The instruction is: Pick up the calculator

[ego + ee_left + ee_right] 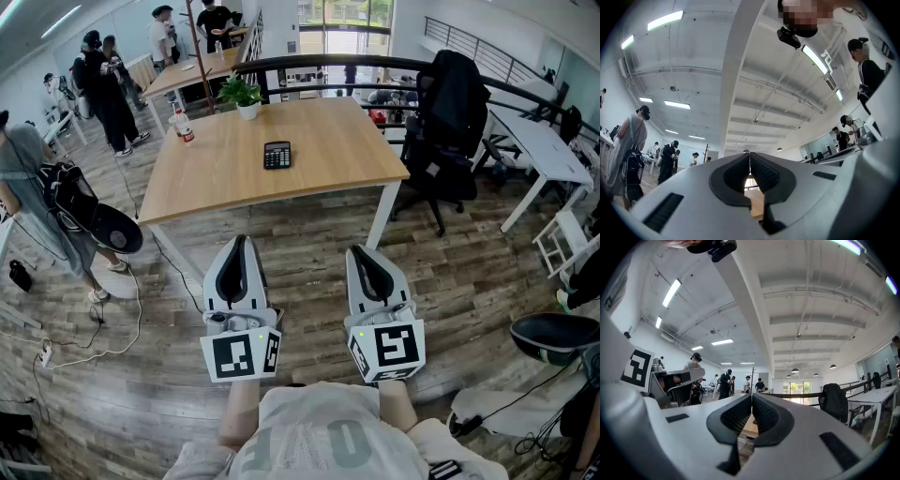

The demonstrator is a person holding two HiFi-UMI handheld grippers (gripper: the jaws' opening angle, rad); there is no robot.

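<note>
The left gripper (242,241) and right gripper (360,251) have jaws together. The calculator (277,155) lies on the table (337,155), well ahead of them.

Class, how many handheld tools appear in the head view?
2. The left tool is lower centre-left; the right tool is beside it, both short of the wooden table.

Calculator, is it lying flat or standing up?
Lying flat: the calculator rests face up on the wooden table, with neither gripper near it.
</note>
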